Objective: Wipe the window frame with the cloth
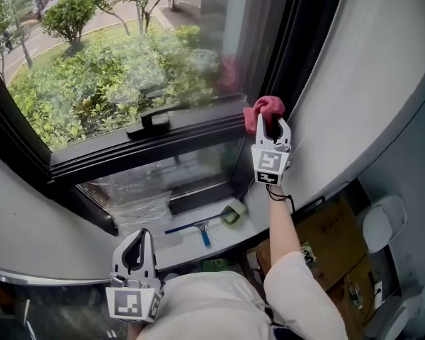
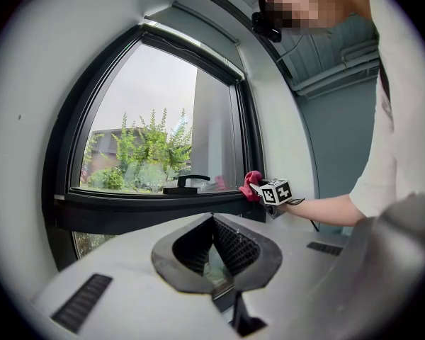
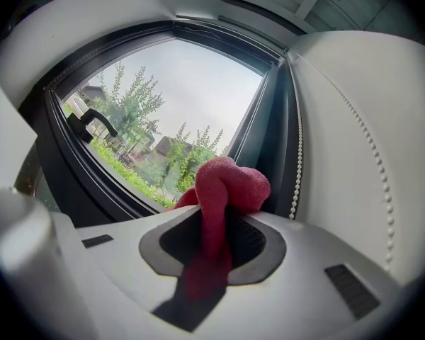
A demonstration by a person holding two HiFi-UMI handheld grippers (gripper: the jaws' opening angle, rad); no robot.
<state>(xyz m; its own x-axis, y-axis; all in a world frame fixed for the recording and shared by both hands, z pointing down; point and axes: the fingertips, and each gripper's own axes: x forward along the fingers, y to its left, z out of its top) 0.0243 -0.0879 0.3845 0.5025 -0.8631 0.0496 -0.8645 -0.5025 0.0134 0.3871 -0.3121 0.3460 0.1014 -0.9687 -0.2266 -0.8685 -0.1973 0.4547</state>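
A big window fills the upper left of the head view, w/ trees and a road behind the glass. Its dark window frame crosses the middle as a horizontal bar, and a black handle sits on it. A pale curved wall takes the upper right, w/ a bead chain along its edge. At lower ctr the sill carries clear plastic and a squeegee; a cardboard box is at lower right. The right gripper, right of ctr, has its jaws pinching the red cloth, which is bunched at the frame's right end, beside the vertical post. The left gripper, at bottom left, is well apart from the window, fingertips pressed together, nothing btw. them.
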